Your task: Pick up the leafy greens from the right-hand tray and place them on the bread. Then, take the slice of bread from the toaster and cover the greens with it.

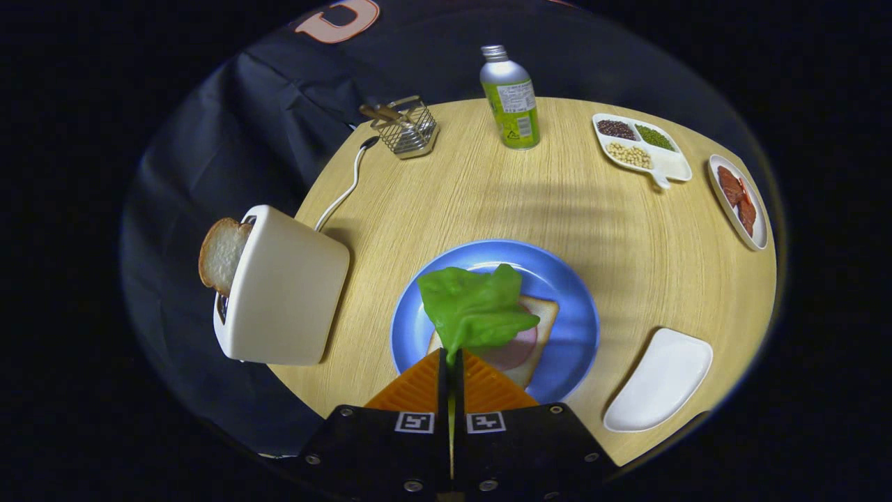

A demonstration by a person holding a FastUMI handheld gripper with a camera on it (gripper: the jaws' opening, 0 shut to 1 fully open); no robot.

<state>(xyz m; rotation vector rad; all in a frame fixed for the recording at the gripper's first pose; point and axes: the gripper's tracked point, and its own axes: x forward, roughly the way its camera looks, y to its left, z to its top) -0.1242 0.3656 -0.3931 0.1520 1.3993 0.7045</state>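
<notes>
the tool is pinched narrow on the stem end of the leafy greens, both orange fingers pressed together with only a thin green strip showing between them, so the leaf hangs forward and fans out just ahead of the tips. it is held over the blue plate, above the slice of bread that lies there with a round of ham on top; holding by the stem leaves the broad part free to drape over the ham when let go. whether the leaf already touches the ham i cannot tell. the white tray on the near right lies bare, which fits the greens having come from it. to the left the toaster stands beside the plate with the second slice sticking up out of its slot, top edge free to grip. between plate and toaster the surface shows an open strip, so the swing left looks unobstructed. the bottle, wire basket, divided dish and far-right dish sit well apart along the far rim.
</notes>
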